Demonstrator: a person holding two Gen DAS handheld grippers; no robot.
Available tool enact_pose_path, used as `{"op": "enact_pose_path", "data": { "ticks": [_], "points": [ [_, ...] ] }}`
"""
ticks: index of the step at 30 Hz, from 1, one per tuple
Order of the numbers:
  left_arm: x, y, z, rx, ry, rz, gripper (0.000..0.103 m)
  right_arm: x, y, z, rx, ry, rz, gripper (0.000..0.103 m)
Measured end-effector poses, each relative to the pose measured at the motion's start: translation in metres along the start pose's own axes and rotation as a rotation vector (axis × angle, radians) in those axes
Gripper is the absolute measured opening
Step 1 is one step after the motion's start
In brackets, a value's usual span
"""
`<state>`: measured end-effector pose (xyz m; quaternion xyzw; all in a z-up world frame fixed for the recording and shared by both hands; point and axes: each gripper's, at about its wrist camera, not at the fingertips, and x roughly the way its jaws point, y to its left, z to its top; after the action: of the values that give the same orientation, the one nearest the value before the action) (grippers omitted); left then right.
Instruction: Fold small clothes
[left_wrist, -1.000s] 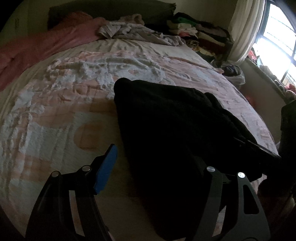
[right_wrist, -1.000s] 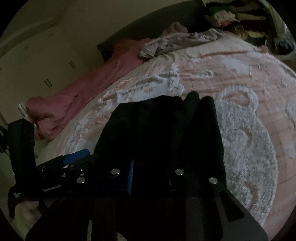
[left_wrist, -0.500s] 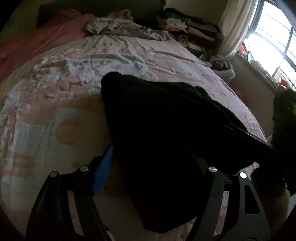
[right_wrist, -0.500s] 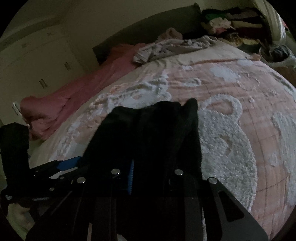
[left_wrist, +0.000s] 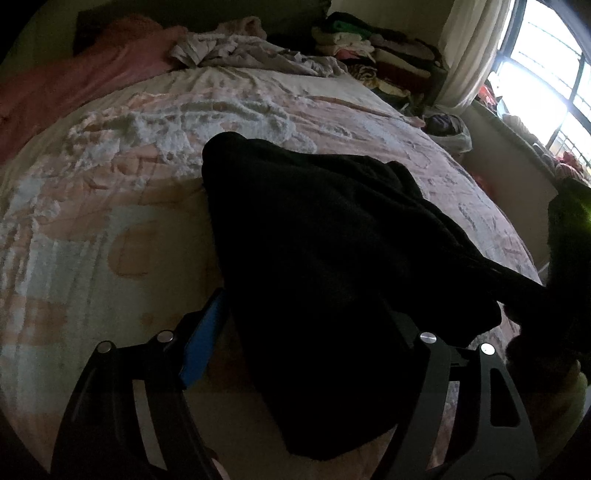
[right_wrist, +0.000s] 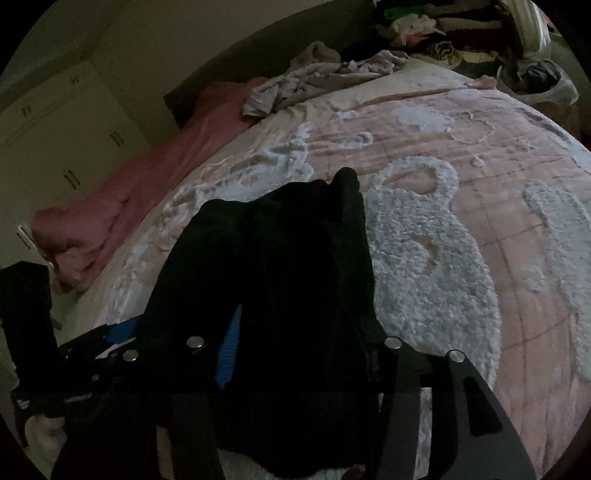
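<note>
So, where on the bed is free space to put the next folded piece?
Free: the pink-and-white bedspread right of the black garment, and the stretch between it and the grey crumpled cloth. Crowded: the pink blanket along the left edge and the clothes stack beyond the far corner.

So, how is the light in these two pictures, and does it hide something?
Left wrist view: the window is overexposed, so the black garment shows only as a dark mass without visible folds. Right wrist view: dim everywhere, no glare; the garment merges with the right tool, whose jaws are opening. Both views: strong fisheye bending, dark corners.
</note>
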<state>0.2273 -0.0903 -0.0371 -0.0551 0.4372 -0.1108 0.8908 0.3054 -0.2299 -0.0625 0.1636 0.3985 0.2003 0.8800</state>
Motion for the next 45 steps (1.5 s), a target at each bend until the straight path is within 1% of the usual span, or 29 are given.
{"op": "enact_pose_path", "data": {
  "ticks": [3, 7, 12, 18, 20, 21, 22, 24, 25, 26, 28, 33, 36, 39, 41, 45],
  "points": [
    [-0.002, -0.001, -0.001, 0.006, 0.000, -0.001, 0.068, -0.007, -0.003, -0.004, 0.018, 0.001, 0.007, 0.053],
    [-0.007, -0.003, -0.002, 0.013, 0.001, -0.002, 0.068, -0.017, -0.003, -0.011, 0.026, 0.004, -0.007, 0.061],
    [-0.015, -0.003, -0.005, 0.021, -0.004, 0.000, 0.068, -0.027, 0.002, -0.021, 0.036, 0.010, 0.014, 0.061],
    [-0.018, 0.002, -0.010, 0.015, 0.002, 0.007, 0.068, -0.026, 0.008, -0.030, 0.039, 0.018, 0.023, 0.061],
    [-0.017, 0.004, -0.013, 0.000, 0.007, 0.003, 0.068, -0.024, 0.008, -0.033, 0.047, 0.029, 0.020, 0.059],
    [-0.017, 0.004, -0.014, -0.002, 0.005, 0.004, 0.068, -0.023, 0.007, -0.035, 0.056, 0.029, 0.021, 0.053],
    [-0.017, 0.003, -0.015, -0.001, 0.004, 0.007, 0.068, -0.023, 0.005, -0.036, 0.066, 0.026, 0.025, 0.043],
    [-0.018, 0.002, -0.017, 0.000, 0.005, 0.005, 0.068, -0.023, 0.002, -0.036, 0.085, 0.024, 0.035, 0.035],
    [-0.018, 0.001, -0.017, 0.001, 0.005, 0.004, 0.068, -0.024, 0.000, -0.036, 0.090, 0.021, 0.041, 0.027],
    [-0.018, -0.001, -0.018, 0.006, 0.006, 0.005, 0.067, -0.024, 0.000, -0.036, 0.092, 0.020, 0.050, 0.026],
    [-0.020, -0.004, -0.020, 0.019, 0.004, 0.007, 0.059, -0.028, 0.002, -0.036, 0.086, 0.011, 0.063, 0.023],
    [-0.026, -0.014, -0.023, 0.049, -0.001, 0.006, 0.059, -0.046, 0.005, -0.037, 0.069, -0.038, 0.071, 0.023],
    [-0.024, -0.018, -0.024, 0.063, -0.002, 0.020, 0.059, -0.044, 0.002, -0.037, 0.074, -0.030, 0.051, 0.023],
    [-0.022, -0.018, -0.025, 0.063, 0.002, 0.023, 0.059, -0.036, 0.000, -0.039, 0.066, -0.007, 0.010, 0.023],
    [-0.020, -0.018, -0.025, 0.065, 0.005, 0.024, 0.060, -0.034, -0.001, -0.041, 0.068, -0.001, -0.005, 0.025],
    [-0.019, -0.016, -0.026, 0.058, 0.009, 0.020, 0.061, -0.031, 0.002, -0.042, 0.033, 0.005, -0.087, 0.039]
  ]
}}
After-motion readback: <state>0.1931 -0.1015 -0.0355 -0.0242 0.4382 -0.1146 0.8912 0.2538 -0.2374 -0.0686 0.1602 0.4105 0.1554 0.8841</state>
